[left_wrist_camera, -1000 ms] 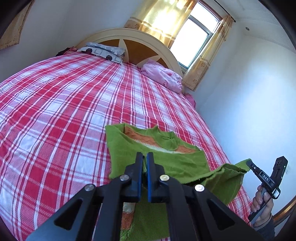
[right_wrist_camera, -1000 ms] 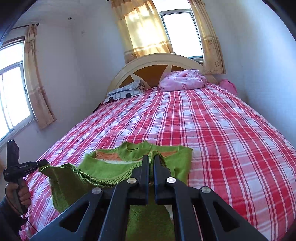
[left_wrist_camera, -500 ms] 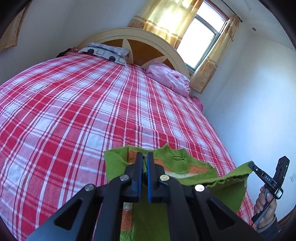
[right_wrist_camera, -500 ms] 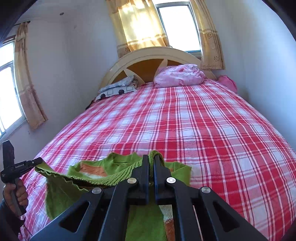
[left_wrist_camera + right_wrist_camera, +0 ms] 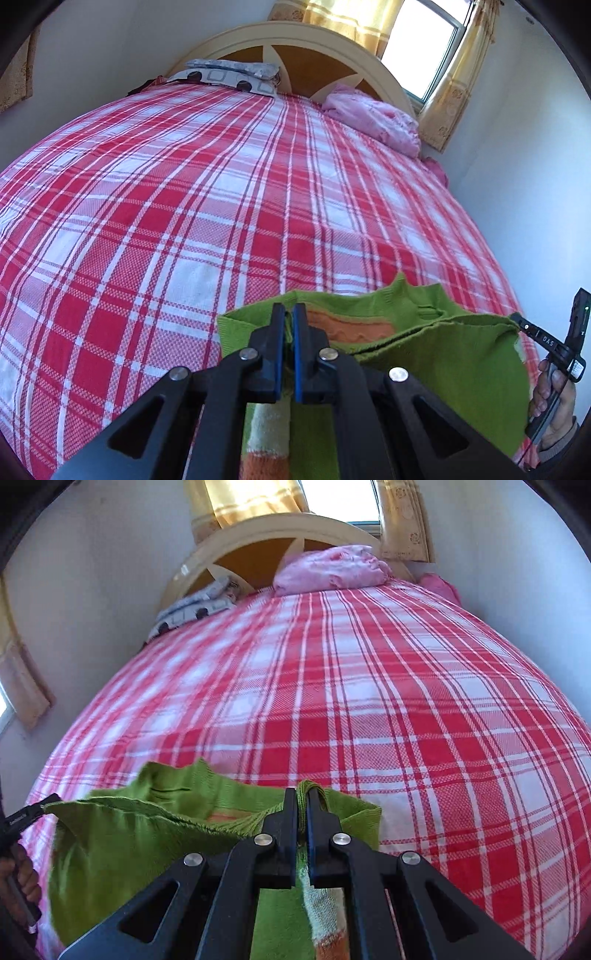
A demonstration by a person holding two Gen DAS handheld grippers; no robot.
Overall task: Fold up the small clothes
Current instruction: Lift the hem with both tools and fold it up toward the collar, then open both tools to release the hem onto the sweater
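Observation:
A small green knit sweater (image 5: 436, 354) with orange and white stripes lies on the near part of the bed; it also shows in the right wrist view (image 5: 122, 834). My left gripper (image 5: 289, 314) is shut on its hem at the left corner. My right gripper (image 5: 303, 797) is shut on the hem at the right corner, where green knit bulges above the tips. Both hold the hem lifted and carried forward over the body, close to the neckline. The right gripper also shows in the left wrist view (image 5: 517, 321), and the left one in the right wrist view (image 5: 48, 801).
The bed carries a red and white plaid sheet (image 5: 221, 192) (image 5: 406, 701). A pink bundle (image 5: 373, 118) (image 5: 332, 568) and a grey patterned pillow (image 5: 229, 74) (image 5: 195, 609) lie by the curved headboard (image 5: 295, 40). A white wall (image 5: 535, 184) runs along the bed's right side.
Both grippers have moved forward toward the headboard with the hem, bringing the lifted lower part of the sweater over its upper part. Both stay shut on the cloth.

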